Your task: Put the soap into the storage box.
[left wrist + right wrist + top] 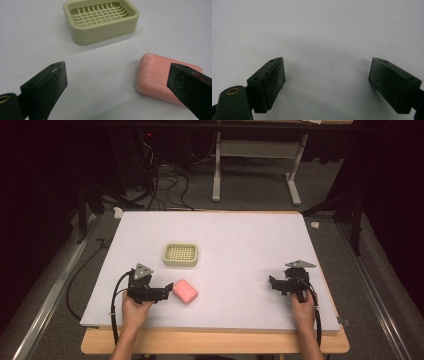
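A pink soap bar (185,291) (160,76) lies flat on the white table top (240,245), near its front left. A pale green soap dish (180,255) (101,20) with a grid insert stands just beyond it. My left gripper (168,288) (117,86) is open and low over the table, just left of the soap; its right jaw overlaps the bar's near corner in the left gripper view. My right gripper (272,282) (327,82) is open at the front right, with bare table between its jaws.
The white top rests on a wooden table (215,342) whose edge shows at the front. Beyond the far edge are a dark floor with cables (165,185) and a white table frame (255,165). Metal rails (50,295) run along both sides.
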A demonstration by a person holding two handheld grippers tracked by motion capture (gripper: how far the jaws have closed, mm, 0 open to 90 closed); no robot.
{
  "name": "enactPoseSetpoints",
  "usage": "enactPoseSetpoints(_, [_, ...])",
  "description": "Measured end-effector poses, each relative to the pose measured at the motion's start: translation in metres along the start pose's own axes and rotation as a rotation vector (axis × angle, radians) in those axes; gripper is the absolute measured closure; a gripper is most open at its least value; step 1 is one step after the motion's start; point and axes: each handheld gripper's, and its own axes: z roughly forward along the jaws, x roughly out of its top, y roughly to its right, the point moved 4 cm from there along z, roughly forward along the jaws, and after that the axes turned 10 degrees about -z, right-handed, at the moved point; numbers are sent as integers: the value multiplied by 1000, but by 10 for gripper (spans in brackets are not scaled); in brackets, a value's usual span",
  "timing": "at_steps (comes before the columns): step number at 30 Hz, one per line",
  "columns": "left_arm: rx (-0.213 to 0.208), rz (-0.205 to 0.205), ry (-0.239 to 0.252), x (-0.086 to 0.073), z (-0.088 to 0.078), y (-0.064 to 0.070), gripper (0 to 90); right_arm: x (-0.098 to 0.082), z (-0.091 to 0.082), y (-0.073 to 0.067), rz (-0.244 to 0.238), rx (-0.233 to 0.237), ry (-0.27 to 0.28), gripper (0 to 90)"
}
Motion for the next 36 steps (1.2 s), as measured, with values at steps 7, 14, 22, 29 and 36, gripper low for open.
enactPoseSetpoints(7, [-38, 35, -10, -3, -1, 17, 25, 0, 0, 0, 0, 0, 0, 143])
enactPoseSetpoints(14, [-62, 64, -34, -7, 5, 30, 11, 0, 0, 0, 0, 0, 0, 142])
enactPoseSetpoints(22, [-81, 94, -55, -11, 13, 43, 5, 0, 0, 0, 0, 0, 0, 142])
enactPoseSetpoints(29, [-81, 114, -90, -14, 24, 50, 5, 0, 0, 0, 1, 1, 0, 142])
enactPoseSetpoints(36, [-83, 125, -118, -17, 34, 55, 5, 0, 0, 0, -1, 1, 1, 142])
